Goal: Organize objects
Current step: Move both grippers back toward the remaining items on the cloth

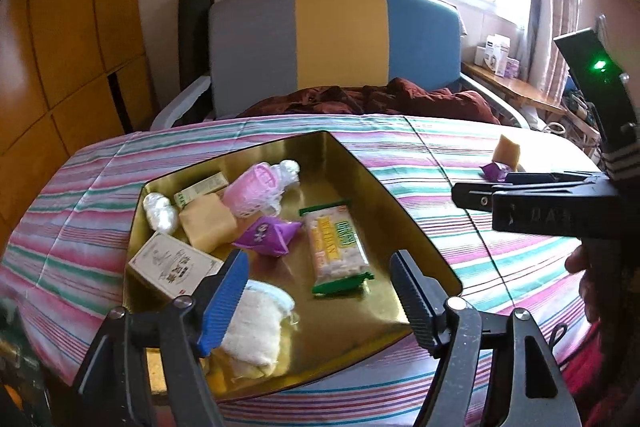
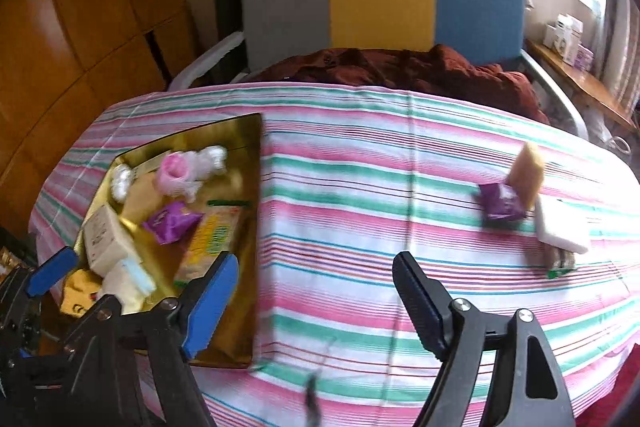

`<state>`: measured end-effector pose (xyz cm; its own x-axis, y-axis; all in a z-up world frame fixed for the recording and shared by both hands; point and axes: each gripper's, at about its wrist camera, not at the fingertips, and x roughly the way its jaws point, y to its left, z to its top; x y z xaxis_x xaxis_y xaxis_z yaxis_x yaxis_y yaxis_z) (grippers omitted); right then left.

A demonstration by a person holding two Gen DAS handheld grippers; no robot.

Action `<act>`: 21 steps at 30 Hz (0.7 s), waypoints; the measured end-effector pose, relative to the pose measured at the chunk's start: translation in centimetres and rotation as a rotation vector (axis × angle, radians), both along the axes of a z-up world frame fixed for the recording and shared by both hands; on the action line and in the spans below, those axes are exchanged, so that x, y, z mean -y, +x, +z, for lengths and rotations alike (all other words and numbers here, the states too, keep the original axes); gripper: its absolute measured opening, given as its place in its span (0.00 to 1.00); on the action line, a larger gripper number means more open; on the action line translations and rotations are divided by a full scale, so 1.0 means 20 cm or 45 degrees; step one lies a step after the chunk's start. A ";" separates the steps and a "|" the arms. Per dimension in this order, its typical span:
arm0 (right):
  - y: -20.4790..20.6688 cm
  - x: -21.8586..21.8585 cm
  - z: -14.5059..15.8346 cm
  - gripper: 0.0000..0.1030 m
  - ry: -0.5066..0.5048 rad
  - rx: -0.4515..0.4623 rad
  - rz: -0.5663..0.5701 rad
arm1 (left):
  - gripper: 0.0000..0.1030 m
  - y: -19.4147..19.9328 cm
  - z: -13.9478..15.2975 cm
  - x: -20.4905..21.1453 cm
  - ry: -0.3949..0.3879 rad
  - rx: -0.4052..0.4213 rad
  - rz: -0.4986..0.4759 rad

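Note:
A gold tray point(image 1: 404, 211) lies on the striped tablecloth point(image 2: 360, 167). It holds a green biscuit pack point(image 1: 338, 247), a purple packet point(image 1: 268, 237), a pink toy basket point(image 1: 256, 193), a tan block point(image 1: 206, 221), a white box point(image 1: 172, 265), a white towel point(image 1: 256, 323) and small white bundles. My left gripper point(image 1: 320, 291) hangs open over the tray's near end, gripping nothing. My right gripper point(image 2: 316, 291) is open above bare cloth right of the tray. Far right on the cloth lie another purple packet point(image 2: 502, 205), a tan block point(image 2: 528, 173) and a white flat pack point(image 2: 560, 227).
A chair point(image 1: 336, 39) with a grey, yellow and blue back stands behind the table, with a maroon cloth point(image 1: 372, 99) on its seat. Wooden cabinets point(image 1: 60, 47) fill the left. A wooden shelf point(image 2: 580, 83) with small boxes sits at the right under the window.

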<state>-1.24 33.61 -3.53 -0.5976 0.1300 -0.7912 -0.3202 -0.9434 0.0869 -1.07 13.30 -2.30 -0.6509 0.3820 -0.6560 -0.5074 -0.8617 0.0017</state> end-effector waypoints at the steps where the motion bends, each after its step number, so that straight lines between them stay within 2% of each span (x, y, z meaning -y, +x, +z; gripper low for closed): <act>1: 0.00 -0.03 0.00 0.79 0.004 0.003 -0.012 | 0.75 0.00 0.00 -0.01 -0.001 -0.001 -0.005; 12: 0.15 -0.57 0.04 0.80 0.056 0.028 -0.301 | 0.81 0.02 -0.01 -0.16 -0.040 0.009 -0.089; 17: 0.27 -0.92 0.07 0.81 0.054 -0.043 -0.533 | 0.81 0.02 -0.03 -0.23 -0.056 0.033 -0.128; 21: 0.39 -1.19 -0.02 0.81 -0.020 -0.101 -0.765 | 0.81 0.03 -0.05 -0.29 -0.069 0.058 -0.170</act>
